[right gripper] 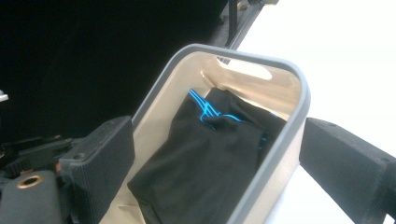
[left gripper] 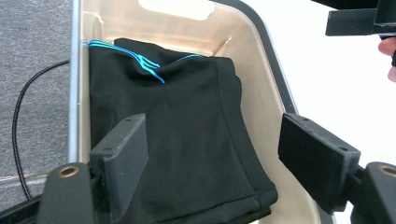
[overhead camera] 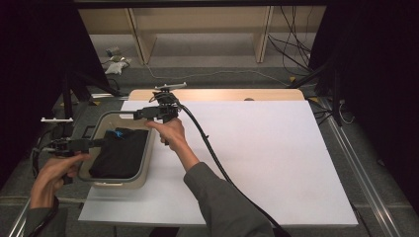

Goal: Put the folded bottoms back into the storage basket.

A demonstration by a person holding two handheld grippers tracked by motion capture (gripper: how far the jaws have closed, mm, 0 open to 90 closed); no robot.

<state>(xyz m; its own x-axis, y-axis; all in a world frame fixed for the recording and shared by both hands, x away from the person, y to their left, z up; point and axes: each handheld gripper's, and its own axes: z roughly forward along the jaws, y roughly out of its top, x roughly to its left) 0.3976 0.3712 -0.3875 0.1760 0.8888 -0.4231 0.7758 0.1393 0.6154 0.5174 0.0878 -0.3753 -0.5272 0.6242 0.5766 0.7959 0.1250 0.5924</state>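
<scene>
In the beige bin (overhead camera: 143, 170), folded black cloth (overhead camera: 118, 154) lies beneath 2 spread, empty grippers: left gripper (overhead camera: 96, 143), right gripper (overhead camera: 141, 114).

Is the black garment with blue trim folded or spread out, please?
Folded: the black garment with blue trim lies as a compact stack with layered edges inside the beige plastic basket.

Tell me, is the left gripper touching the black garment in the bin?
Apart. The left gripper view shows the left gripper open above the black garment, pads pressing nothing.
</scene>
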